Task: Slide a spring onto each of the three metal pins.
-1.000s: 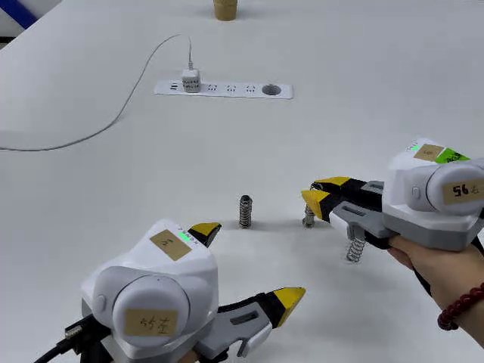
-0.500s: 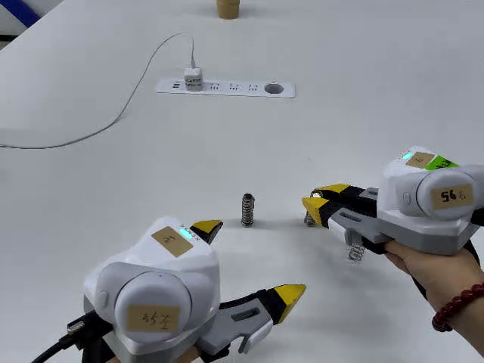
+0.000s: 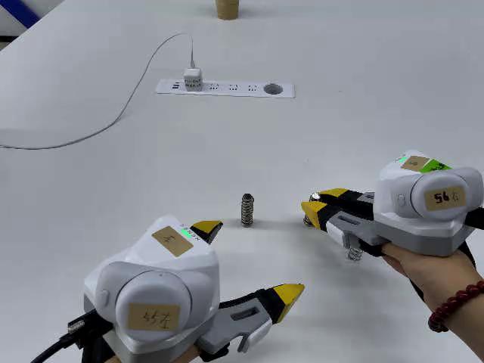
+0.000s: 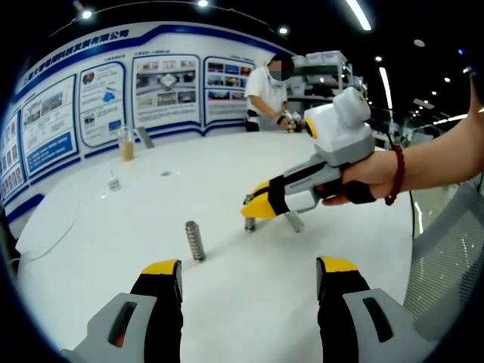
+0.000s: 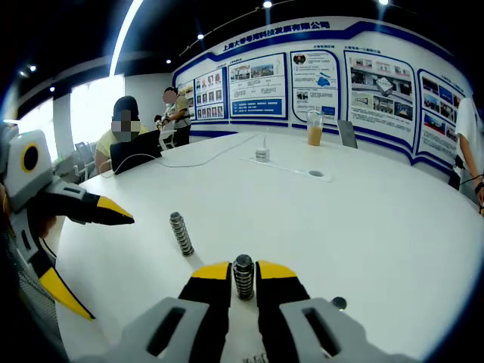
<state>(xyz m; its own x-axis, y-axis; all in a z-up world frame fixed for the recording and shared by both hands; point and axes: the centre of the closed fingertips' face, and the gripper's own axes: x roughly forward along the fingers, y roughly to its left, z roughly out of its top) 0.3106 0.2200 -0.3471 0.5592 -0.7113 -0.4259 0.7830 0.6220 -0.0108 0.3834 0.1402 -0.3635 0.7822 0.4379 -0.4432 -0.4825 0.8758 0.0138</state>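
Left gripper [image 3: 247, 259] near left, jaws spread wide, holding nothing. One spring [image 3: 246, 209] stands upright on the table [image 3: 363, 128] just beyond it. Right gripper [image 3: 311, 206] further right, jaws pinched on a second spring [image 5: 243, 277]. Third spring [image 3: 352, 247] sits under that gripper's body.

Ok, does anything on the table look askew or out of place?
The spring beneath the right gripper leans over, unlike the upright spring mid-table. The jaws are shut on a third spring. Nothing looks spilled or damaged.
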